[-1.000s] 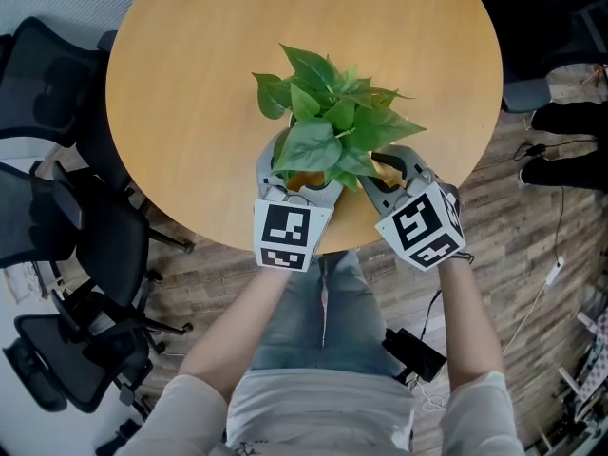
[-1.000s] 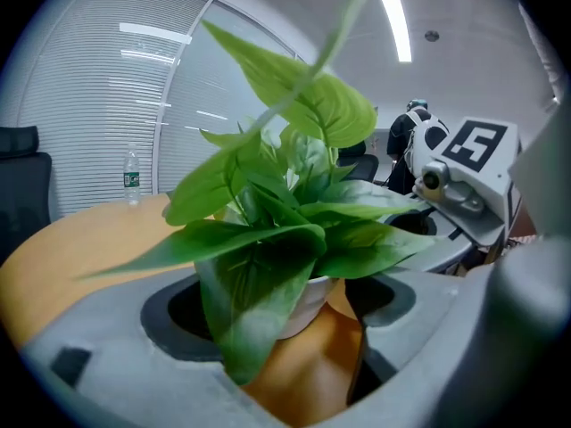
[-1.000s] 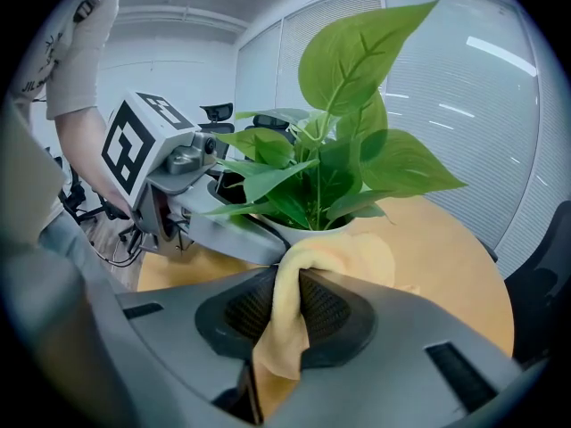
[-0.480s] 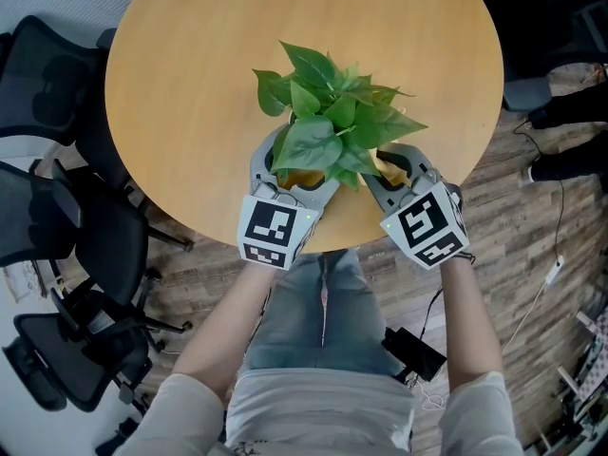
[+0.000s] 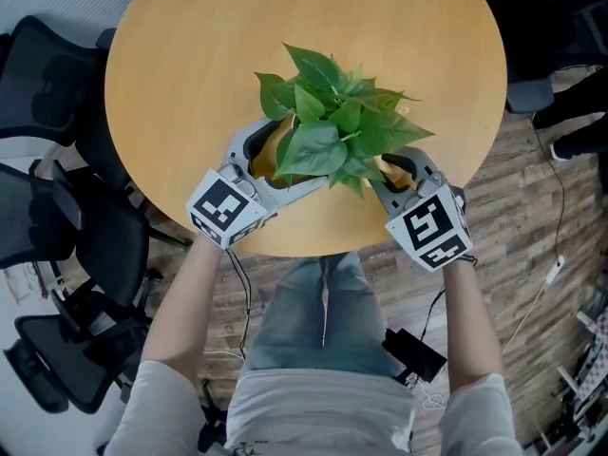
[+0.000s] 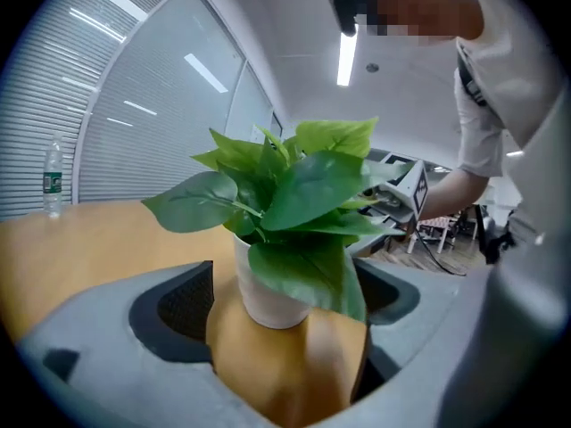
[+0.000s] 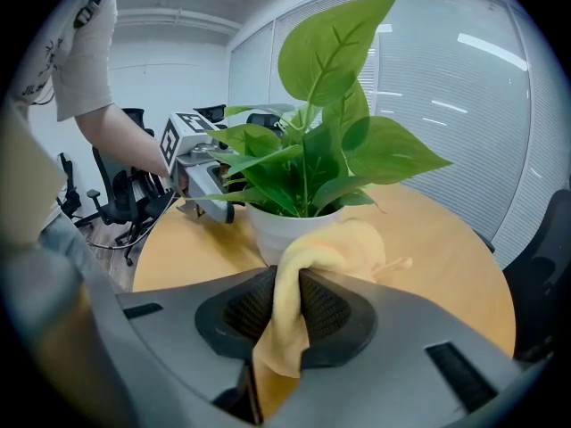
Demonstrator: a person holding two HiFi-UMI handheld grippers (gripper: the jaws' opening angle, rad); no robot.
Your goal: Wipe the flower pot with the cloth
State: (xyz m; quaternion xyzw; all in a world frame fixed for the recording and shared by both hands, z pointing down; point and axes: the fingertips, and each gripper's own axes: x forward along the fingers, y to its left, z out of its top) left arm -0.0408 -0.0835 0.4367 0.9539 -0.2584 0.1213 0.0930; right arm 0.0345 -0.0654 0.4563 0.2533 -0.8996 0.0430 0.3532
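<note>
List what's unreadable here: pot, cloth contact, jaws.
Flower pot, head view: leaves hide almost all of it.
Cloth against pot, right gripper view: its own fold covers the meeting spot; contact unclear.
Left gripper, whose jaws have just been opening round the pot: a leaf hides one pad's gap, left gripper view.
Pot's base, right gripper view: behind the jaws.
Bottle label, left gripper view: too small.

Flower pot (image 6: 266,298) on table (image 5: 190,84), between left gripper (image 5: 275,155) and right gripper (image 5: 397,165).
</note>
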